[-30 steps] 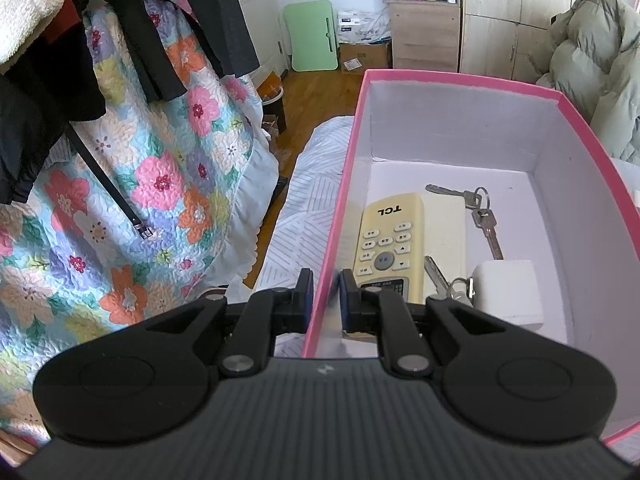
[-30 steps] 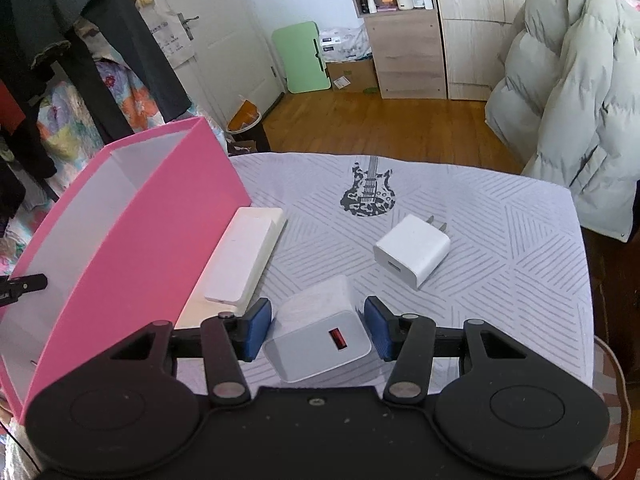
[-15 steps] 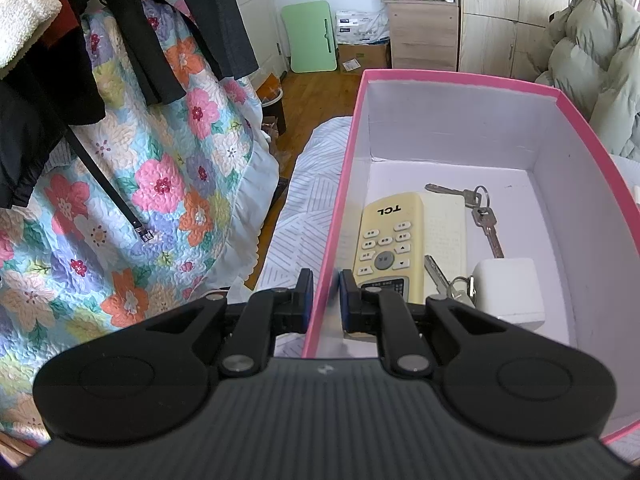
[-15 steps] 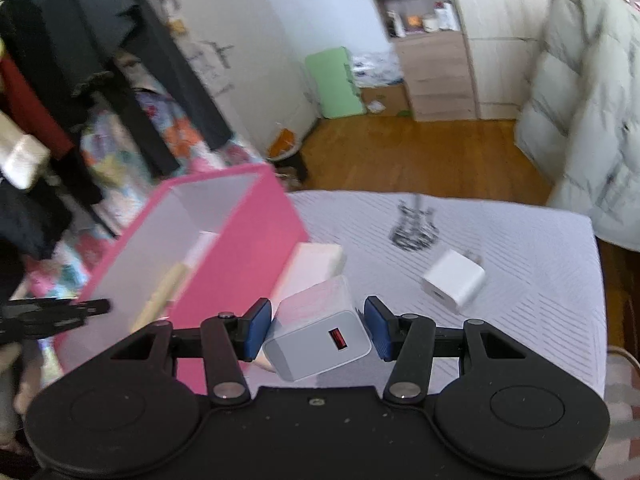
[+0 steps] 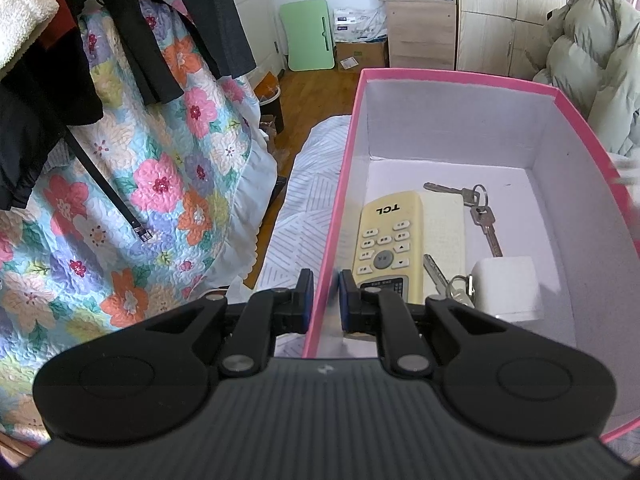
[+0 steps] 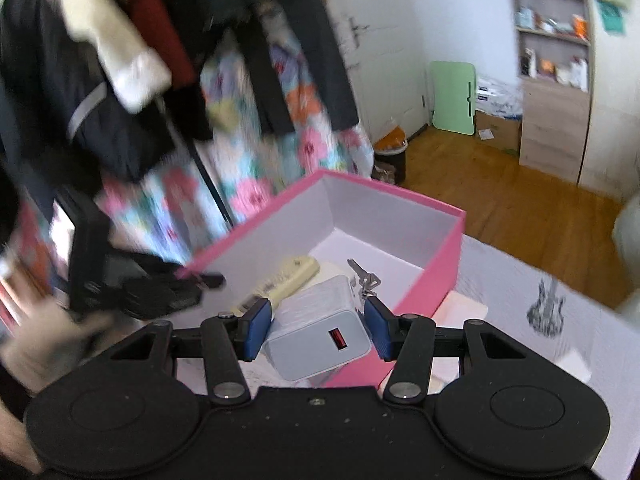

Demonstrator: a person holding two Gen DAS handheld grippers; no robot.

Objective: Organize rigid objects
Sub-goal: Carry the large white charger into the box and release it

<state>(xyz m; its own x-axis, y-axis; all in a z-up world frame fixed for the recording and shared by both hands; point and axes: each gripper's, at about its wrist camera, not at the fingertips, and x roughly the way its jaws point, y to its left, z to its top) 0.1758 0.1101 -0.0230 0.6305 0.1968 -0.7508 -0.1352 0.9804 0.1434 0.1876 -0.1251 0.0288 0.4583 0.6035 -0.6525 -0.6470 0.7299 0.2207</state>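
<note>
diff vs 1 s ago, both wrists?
The right gripper, still shut on the charger, lifted it off the tablecloth and swung left: the charger now hangs over the near edge of the pink box. The left gripper still clamps the box wall. The remote, keys and white cube inside the box haven't moved.

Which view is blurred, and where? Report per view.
Left wrist view: sharp throughout; the remote and keys in the box read clearly, with fisheye bending at the edges. Right wrist view: motion-smeared clothes and left gripper; only the right gripper and its charger stay crisp.
</note>
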